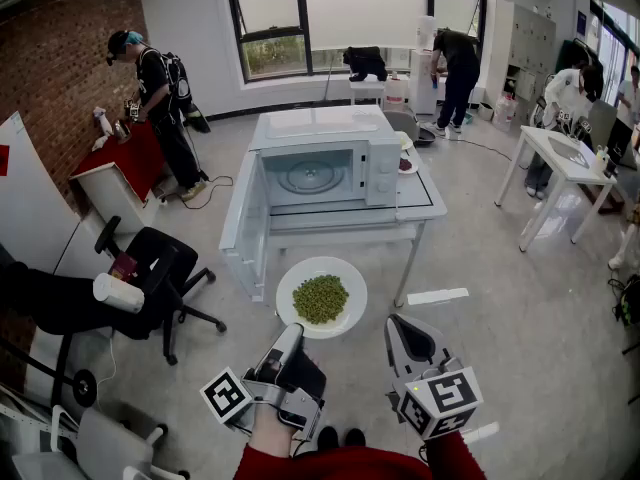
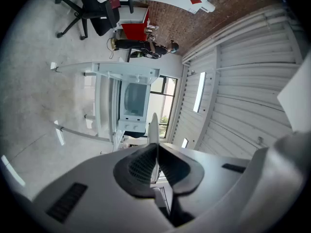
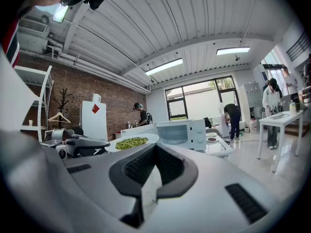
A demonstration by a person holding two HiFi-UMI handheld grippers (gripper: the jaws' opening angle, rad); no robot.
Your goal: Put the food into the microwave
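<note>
A white plate (image 1: 322,296) heaped with green peas hangs in the air in front of the microwave (image 1: 380,168). My left gripper (image 1: 292,333) is shut on the plate's near left rim. In the left gripper view the plate (image 2: 153,130) shows edge-on between the pads. The microwave's door (image 1: 245,223) stands swung open to the left, and the glass turntable (image 1: 312,176) inside is bare. My right gripper (image 1: 403,330) hovers just right of the plate, shut, with nothing in it. The right gripper view shows the plate (image 3: 130,142) and the microwave (image 3: 182,130) ahead.
The microwave sits on a white glass-topped table (image 1: 425,203), with a small dish (image 1: 408,158) behind it. A black office chair (image 1: 160,268) stands to the left, and another white table (image 1: 560,158) to the right. Several people work at the back of the room.
</note>
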